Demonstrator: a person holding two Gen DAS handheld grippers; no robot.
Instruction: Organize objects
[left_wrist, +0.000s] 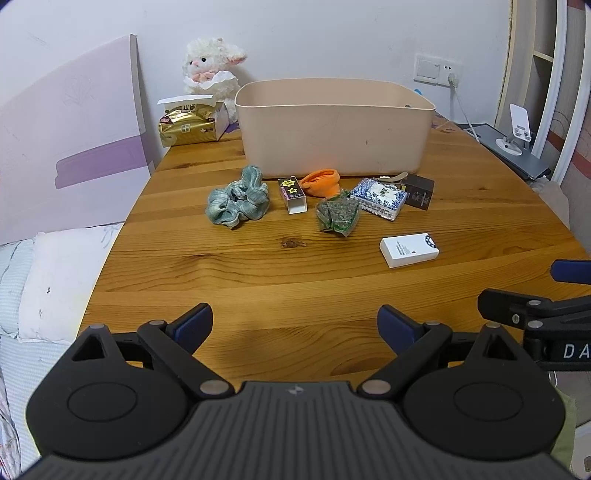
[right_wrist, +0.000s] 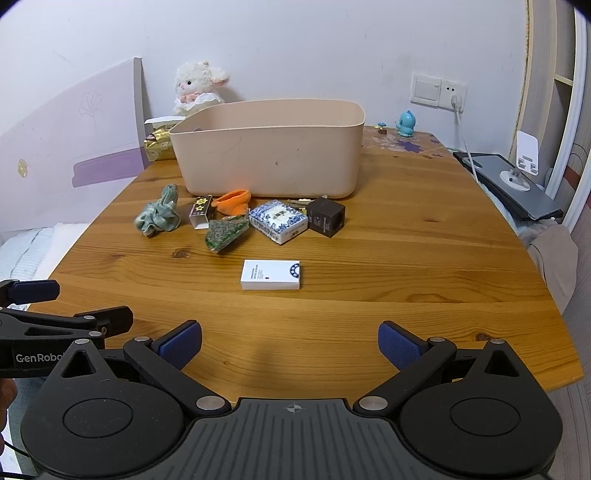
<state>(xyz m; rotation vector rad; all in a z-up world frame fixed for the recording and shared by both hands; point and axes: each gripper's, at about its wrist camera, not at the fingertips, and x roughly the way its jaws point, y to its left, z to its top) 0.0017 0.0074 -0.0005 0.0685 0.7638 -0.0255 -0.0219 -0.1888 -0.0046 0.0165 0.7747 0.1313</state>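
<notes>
Wooden, knotty and warm-grained, the counter (right_wrist: 369, 258) carries one smooth beige plastic bin (right_wrist: 269, 155) far ahead of both tools. In a loose row just before the bin's near wall lie seven small things: one crumpled green cloth scrunchie (left_wrist: 238, 201), one slim star-printed box (left_wrist: 293, 194), one soft orange pouch (left_wrist: 321, 181), one crinkled green foil packet (left_wrist: 337, 214), one blue-and-white patterned box (right_wrist: 277, 220), one matte black cube (right_wrist: 327, 217), and, nearer the tools and apart from the rest, one flat white box (right_wrist: 270, 275). Left tool (left_wrist: 295, 325) hovers level over the counter's near edge, blue pads spread wide apart, gripping nothing. Right tool (right_wrist: 290, 345) sits just beside it at like height, its pads likewise spread and bare, the white box straight ahead of it.
</notes>
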